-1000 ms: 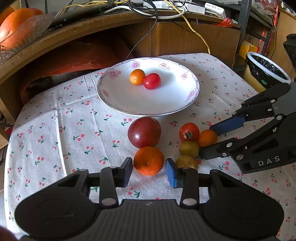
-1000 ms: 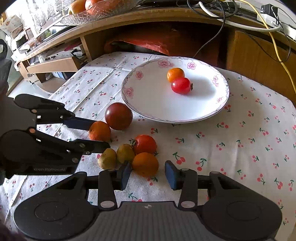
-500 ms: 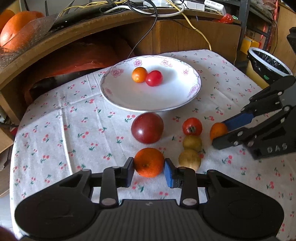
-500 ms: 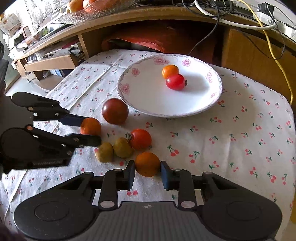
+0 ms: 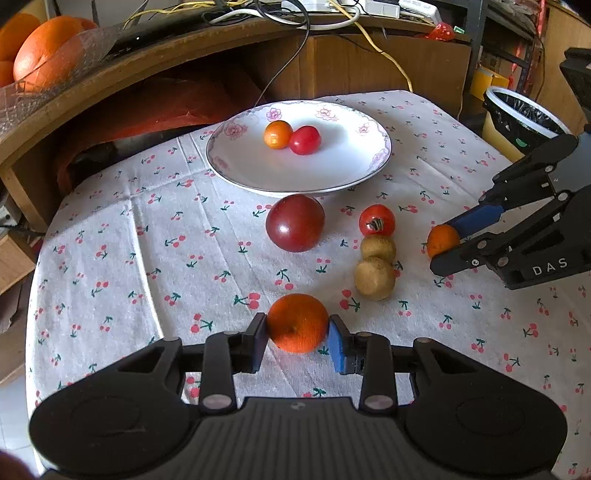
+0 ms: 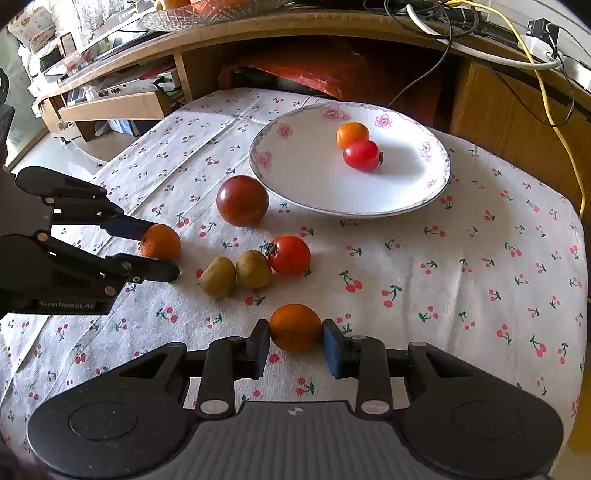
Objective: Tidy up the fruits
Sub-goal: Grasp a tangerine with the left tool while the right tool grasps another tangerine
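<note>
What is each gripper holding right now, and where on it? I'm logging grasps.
Left gripper clamps an orange fruit across its sides; right gripper clamps a smaller orange fruit the same way.

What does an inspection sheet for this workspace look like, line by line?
Surface: cherry-print tablecloth, wrinkled.
Job's things: plate holding small orange fruit and small red fruit; on the cloth, dark red fruit, red tomato, two yellow-brown fruits.
Clutter: nothing seen on the cloth.
Grippers: left gripper closed on orange; right gripper closed on second orange.
Cables: yellow, black and white cables on the desk.
Surroundings: wooden desk, glass fruit bowl, lined bin.
</note>
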Demonstrator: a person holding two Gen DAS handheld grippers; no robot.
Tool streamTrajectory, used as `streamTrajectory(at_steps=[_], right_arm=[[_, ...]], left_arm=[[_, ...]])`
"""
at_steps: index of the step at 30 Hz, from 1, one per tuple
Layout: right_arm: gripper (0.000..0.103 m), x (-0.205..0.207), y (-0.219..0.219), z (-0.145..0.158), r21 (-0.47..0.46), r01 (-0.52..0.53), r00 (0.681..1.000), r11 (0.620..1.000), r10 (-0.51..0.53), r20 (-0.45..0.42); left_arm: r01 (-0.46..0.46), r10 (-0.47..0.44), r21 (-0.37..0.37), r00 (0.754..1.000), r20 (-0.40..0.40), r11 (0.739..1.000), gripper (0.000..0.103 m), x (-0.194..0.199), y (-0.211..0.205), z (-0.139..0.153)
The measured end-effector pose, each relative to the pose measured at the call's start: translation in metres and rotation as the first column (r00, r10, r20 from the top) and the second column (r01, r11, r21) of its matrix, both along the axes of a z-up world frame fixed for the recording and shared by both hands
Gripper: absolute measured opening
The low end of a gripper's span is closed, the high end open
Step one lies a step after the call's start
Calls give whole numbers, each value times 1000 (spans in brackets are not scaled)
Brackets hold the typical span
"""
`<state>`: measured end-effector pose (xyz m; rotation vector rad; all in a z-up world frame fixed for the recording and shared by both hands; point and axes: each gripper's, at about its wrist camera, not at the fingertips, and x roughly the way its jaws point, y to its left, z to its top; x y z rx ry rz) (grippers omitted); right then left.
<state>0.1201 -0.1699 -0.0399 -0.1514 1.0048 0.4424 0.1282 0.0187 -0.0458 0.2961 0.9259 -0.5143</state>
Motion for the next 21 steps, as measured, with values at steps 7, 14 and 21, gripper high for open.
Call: streamTrajectory(at_steps=[7,14,21], right_arm=[[34,0,1,-1,4,-5,1000,1000,5,10],[35,1,1,-1,2,1,1000,1000,-1,11],[36,4,0,-3,4,18,1000,1000,-18,21]], left_arm=[[-3,3,2,1000,20,1000,51,3,0,-2],[1,-2,10,999,36,1000,52,5,-5,-3],[-4,4,6,999,39,1000,52,2,-4,-4]])
